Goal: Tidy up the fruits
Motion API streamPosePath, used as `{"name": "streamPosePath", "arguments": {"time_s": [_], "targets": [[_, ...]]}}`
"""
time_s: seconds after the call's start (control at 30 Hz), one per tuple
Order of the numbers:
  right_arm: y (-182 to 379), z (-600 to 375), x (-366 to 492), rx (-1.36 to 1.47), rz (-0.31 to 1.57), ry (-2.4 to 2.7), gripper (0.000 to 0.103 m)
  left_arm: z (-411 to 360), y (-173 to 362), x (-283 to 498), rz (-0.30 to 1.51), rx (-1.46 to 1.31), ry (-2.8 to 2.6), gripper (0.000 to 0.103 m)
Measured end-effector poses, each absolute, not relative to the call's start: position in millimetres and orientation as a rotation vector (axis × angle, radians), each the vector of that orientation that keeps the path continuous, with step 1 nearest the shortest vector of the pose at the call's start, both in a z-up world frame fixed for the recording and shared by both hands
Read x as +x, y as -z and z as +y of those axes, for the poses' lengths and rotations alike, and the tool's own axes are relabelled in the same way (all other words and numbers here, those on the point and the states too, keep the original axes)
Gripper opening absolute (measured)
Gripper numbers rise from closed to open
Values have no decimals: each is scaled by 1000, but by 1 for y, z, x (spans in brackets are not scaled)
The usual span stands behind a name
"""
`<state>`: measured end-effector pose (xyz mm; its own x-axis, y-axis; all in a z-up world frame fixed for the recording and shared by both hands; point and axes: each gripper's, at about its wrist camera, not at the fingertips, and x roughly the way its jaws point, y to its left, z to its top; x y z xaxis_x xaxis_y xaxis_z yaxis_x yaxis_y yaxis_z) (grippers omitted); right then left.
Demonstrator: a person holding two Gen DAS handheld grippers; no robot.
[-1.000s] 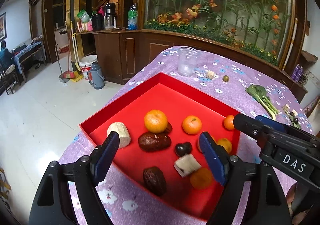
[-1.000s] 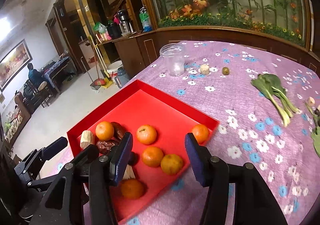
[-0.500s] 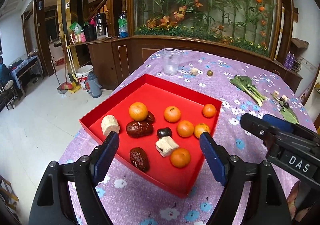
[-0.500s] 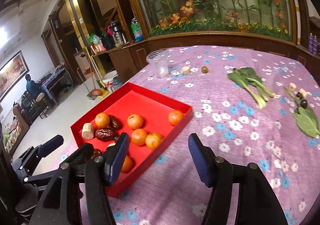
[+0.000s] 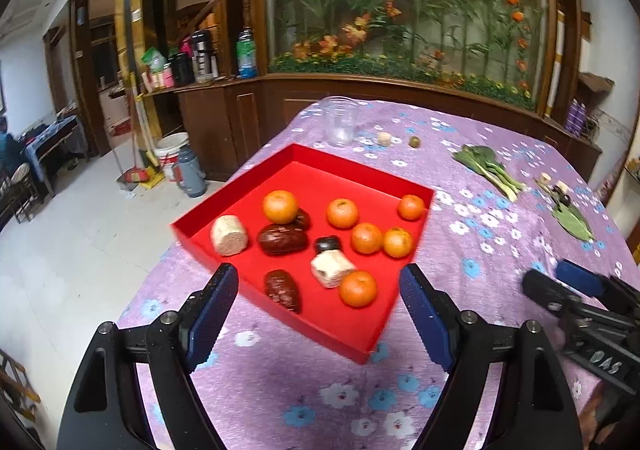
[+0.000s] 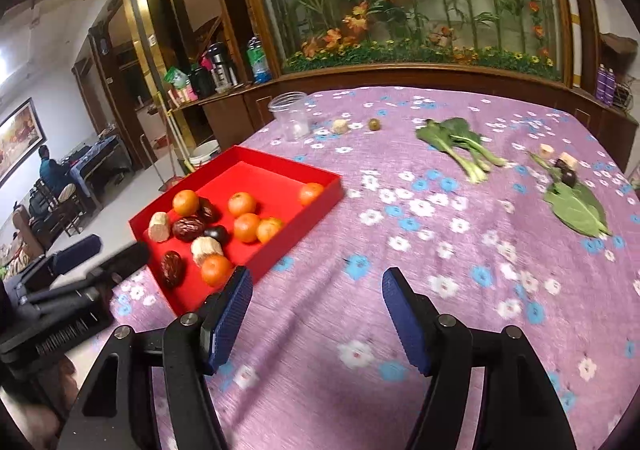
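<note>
A red tray [image 5: 304, 157] [image 6: 276, 163] sits on the purple flowered cloth and holds several oranges [image 5: 358, 288] [image 6: 216, 270], dark dates [image 5: 282, 239] [image 6: 172, 268], pale sugarcane chunks [image 5: 229, 235] and a small dark fruit [image 5: 327, 244]. My left gripper [image 5: 318, 314] is open and empty, held above the tray's near edge. My right gripper [image 6: 316, 318] is open and empty over bare cloth, to the right of the tray. Each gripper shows at the edge of the other's view.
A clear plastic cup [image 6: 290, 115], a pale chunk [image 6: 340, 126] and a small green fruit [image 6: 374, 124] stand at the table's far side. Leafy greens [image 6: 456, 141], a big leaf [image 6: 576, 209] and small pieces [image 6: 566, 165] lie at the right. The table's edge drops to the floor at the left.
Both grippers have drawn back and risen from the tray, so it looks smaller and farther. The right gripper has swung right over bare cloth. Both stay open.
</note>
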<state>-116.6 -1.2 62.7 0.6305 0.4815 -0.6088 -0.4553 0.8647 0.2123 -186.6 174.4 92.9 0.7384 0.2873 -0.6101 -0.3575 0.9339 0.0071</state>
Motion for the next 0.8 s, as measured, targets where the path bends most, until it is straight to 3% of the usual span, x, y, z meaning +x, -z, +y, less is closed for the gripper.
{"name": "streamPosePath", "arguments": {"time_s": [0.33, 0.63, 0.8], "targets": [[-46, -39, -102, 139, 789, -496, 73, 232, -77, -200, 668, -248, -467, 82], [-29, 64, -78, 156, 951, -680, 73, 247, -76, -206, 641, -292, -475, 82], [-10, 112, -80, -68, 1006, -625, 72, 249, -78, -205, 639, -275, -467, 82]]}}
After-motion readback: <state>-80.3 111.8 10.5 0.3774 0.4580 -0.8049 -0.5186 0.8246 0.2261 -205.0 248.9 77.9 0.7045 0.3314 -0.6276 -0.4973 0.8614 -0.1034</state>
